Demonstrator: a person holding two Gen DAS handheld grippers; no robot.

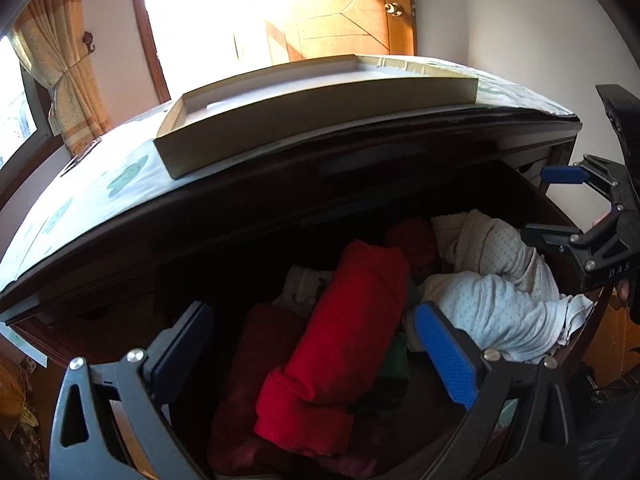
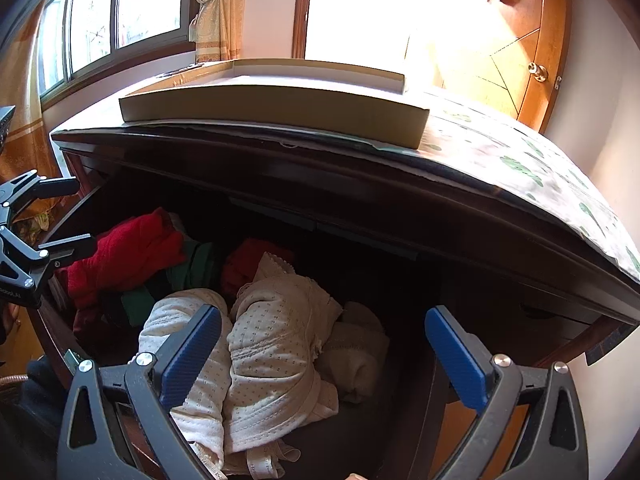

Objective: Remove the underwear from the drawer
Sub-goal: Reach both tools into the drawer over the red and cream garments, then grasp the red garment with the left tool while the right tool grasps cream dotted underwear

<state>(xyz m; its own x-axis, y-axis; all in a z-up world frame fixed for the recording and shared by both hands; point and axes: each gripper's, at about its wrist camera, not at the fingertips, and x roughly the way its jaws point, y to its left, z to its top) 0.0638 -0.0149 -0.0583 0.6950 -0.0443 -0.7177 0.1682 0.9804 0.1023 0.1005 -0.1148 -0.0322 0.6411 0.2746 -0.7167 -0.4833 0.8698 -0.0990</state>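
Your left gripper (image 1: 316, 344) and right gripper (image 2: 324, 354) both hang wide open, holding nothing, above the open dark wooden drawer (image 2: 400, 280). The white dotted cotton underwear (image 2: 272, 344) lies bunched inside, right of the rolled red cloth (image 1: 344, 344).

Black-framed left tool (image 1: 316, 352) (silver screws) carries ribbed blue pads (image 1: 448, 354).
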